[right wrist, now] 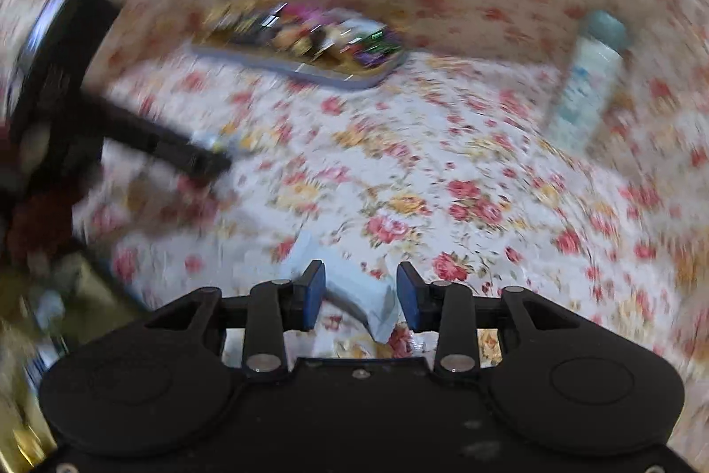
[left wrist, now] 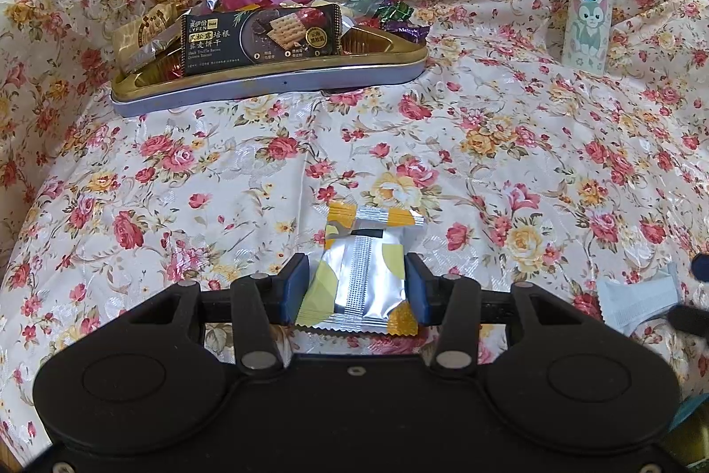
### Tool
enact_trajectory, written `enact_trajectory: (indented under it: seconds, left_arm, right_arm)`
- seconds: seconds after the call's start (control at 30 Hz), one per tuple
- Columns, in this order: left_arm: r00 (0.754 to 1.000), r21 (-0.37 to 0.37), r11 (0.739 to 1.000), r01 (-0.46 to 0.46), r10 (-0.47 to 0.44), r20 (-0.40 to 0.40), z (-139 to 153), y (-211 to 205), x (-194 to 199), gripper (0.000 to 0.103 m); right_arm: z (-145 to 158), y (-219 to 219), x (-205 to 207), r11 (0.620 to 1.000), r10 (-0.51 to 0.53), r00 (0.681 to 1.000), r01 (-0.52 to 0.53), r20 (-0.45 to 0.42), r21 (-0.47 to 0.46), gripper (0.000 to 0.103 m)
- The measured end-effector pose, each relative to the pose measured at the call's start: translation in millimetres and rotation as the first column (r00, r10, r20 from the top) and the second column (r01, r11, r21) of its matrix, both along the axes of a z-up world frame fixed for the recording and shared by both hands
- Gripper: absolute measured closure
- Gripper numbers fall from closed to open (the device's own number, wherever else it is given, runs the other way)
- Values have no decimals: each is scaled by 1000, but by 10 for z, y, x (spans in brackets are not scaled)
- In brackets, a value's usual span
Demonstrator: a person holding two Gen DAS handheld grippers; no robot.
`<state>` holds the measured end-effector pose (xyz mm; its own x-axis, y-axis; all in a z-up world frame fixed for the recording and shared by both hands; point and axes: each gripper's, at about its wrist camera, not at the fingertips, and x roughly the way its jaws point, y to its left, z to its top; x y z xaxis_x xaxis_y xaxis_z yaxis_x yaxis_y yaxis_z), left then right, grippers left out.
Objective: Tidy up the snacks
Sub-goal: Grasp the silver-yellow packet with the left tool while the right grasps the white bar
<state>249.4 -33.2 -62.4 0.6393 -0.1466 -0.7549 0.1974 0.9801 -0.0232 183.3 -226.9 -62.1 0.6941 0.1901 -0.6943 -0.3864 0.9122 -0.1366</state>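
My left gripper (left wrist: 356,287) has its blue pads on both sides of a silver and yellow snack packet (left wrist: 365,271), touching its edges and gripping it above the floral cloth. A gold tray (left wrist: 266,80) full of wrapped snacks sits at the back left, with a black cracker pack (left wrist: 261,41) leaning in front. My right gripper (right wrist: 360,295) is open around a pale blue-white packet (right wrist: 361,291) lying on the cloth; this view is blurred. The same packet shows at the right edge of the left wrist view (left wrist: 636,302). The tray (right wrist: 310,72) and the left gripper (right wrist: 133,136) show there too.
A white bottle with a cat drawing and grey-green cap (left wrist: 588,7) stands at the back right; it also shows blurred in the right wrist view (right wrist: 589,83). The floral cloth (left wrist: 509,162) covers the table and rises behind it. A gold object (right wrist: 26,406) sits at the lower left.
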Motion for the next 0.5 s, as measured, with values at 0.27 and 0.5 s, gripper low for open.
enact_trajectory:
  seconds: [0.27, 0.5]
  left_arm:
    - [1000, 1, 1000, -3, 3, -2, 1, -5, -1, 49]
    - [1000, 0, 1000, 3, -3, -3, 2, 2, 3, 49]
  right_arm:
    - [-99, 55, 109, 995, 61, 998, -62, -14, -80, 66]
    - [-138, 55, 439, 999, -38, 998, 39, -45, 12, 67]
